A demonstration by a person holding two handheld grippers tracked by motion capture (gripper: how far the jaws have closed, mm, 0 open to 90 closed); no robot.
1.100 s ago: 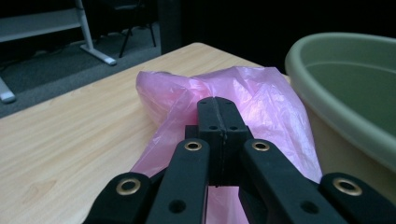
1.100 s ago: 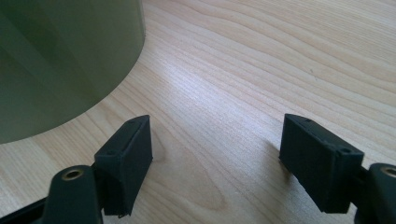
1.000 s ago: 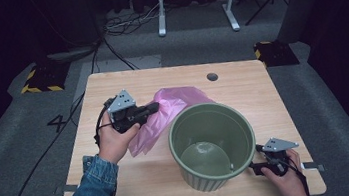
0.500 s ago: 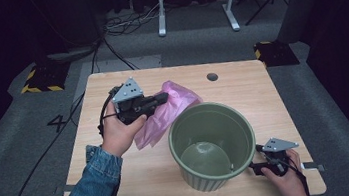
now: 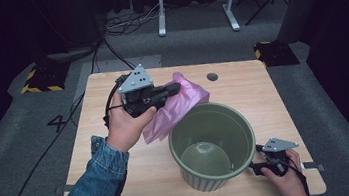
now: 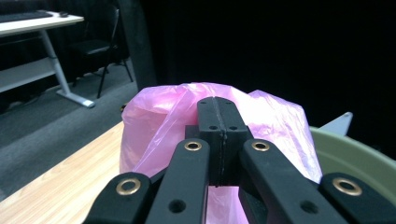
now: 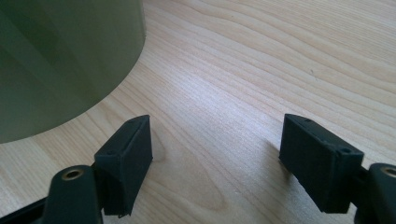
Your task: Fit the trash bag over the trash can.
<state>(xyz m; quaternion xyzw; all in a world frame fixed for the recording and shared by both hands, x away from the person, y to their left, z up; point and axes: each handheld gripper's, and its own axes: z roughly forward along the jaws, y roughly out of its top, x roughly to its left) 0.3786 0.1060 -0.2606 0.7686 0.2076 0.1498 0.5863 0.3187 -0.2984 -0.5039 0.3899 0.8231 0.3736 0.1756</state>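
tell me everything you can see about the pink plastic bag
The pink plastic bag is thin, see-through film, crumpled and creased, with no print that shows. The left tongs are shut on its upper part; the left gripper view shows the black jaws pressed together with pink film bunched around them. The bag hangs below the tongs, over the wooden table, just behind and to the left of the green bucket. Its lower end reaches toward the tabletop near the bucket's rim; whether it touches either cannot be told.

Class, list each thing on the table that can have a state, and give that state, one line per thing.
pink plastic bag: crumpled, lifted by one end, pinched in a gripper.
green bin: upright, unlined, nothing inside.
left gripper: shut on the bag.
right gripper: open, low over bare wood beside the bin.
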